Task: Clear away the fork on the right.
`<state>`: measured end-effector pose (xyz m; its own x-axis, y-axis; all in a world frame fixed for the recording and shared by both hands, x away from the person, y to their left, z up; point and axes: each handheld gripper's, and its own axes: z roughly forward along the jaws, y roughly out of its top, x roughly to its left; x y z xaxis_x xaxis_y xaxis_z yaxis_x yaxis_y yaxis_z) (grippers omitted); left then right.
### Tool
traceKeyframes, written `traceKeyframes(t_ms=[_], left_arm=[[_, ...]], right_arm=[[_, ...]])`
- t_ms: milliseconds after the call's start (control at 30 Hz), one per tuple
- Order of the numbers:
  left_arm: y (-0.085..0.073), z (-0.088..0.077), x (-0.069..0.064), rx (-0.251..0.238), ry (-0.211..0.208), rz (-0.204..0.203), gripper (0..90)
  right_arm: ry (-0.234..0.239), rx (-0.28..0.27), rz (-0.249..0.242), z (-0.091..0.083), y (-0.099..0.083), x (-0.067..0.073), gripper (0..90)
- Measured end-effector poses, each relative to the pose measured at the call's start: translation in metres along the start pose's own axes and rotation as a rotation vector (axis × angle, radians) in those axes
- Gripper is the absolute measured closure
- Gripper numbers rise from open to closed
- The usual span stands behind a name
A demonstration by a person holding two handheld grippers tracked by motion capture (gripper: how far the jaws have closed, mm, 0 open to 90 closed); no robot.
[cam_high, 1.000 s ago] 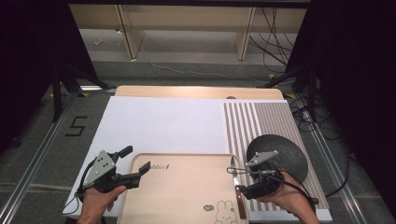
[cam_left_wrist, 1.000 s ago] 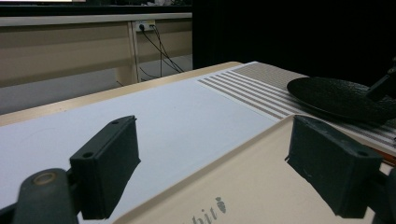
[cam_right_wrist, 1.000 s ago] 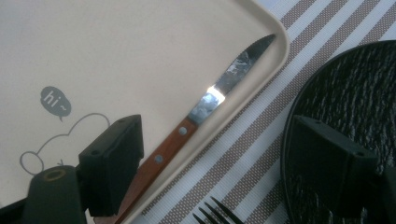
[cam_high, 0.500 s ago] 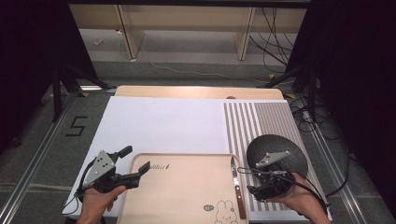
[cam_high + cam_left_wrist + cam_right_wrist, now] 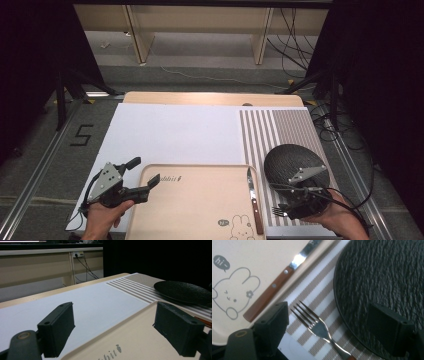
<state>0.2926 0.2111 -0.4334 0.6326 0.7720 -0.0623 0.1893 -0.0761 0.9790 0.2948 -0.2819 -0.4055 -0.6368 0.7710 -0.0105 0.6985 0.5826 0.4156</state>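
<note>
The right gripper is hovering with wide jaws over a fork lying beside the black plate. The left gripper, wide too, is holding nothing by the tray.

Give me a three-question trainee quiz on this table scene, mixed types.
1. True or false: the knife lies on the tray.
2. What lies on the striped mat between the tray and the black plate?
3. The right claw is: A) open above the fork, B) shut on the knife, C) shut on the plate.

Key: 1 true; 2 the fork; 3 A.
</note>
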Motion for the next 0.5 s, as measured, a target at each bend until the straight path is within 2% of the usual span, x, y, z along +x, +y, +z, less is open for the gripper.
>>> traceKeyframes(t_ms=[133,300,367,500], left_arm=[[0.0,0.0,0.0,-0.002,0.0,0.001,15.8],[0.0,-0.001,0.001,-0.007,0.003,-0.004,15.8],[0.0,0.0,0.0,-0.005,0.001,-0.001,15.9],[0.0,0.0,0.0,-0.003,0.001,0.001,15.8]], right_arm=[[-0.01,0.015,-0.004,-0.006,-0.007,-0.007,19.1],[-0.028,0.038,0.016,-0.013,-0.02,-0.017,19.3],[-0.028,0.044,0.037,-0.013,-0.026,-0.019,19.6],[-0.035,0.078,0.046,-0.012,-0.033,-0.023,19.9]])
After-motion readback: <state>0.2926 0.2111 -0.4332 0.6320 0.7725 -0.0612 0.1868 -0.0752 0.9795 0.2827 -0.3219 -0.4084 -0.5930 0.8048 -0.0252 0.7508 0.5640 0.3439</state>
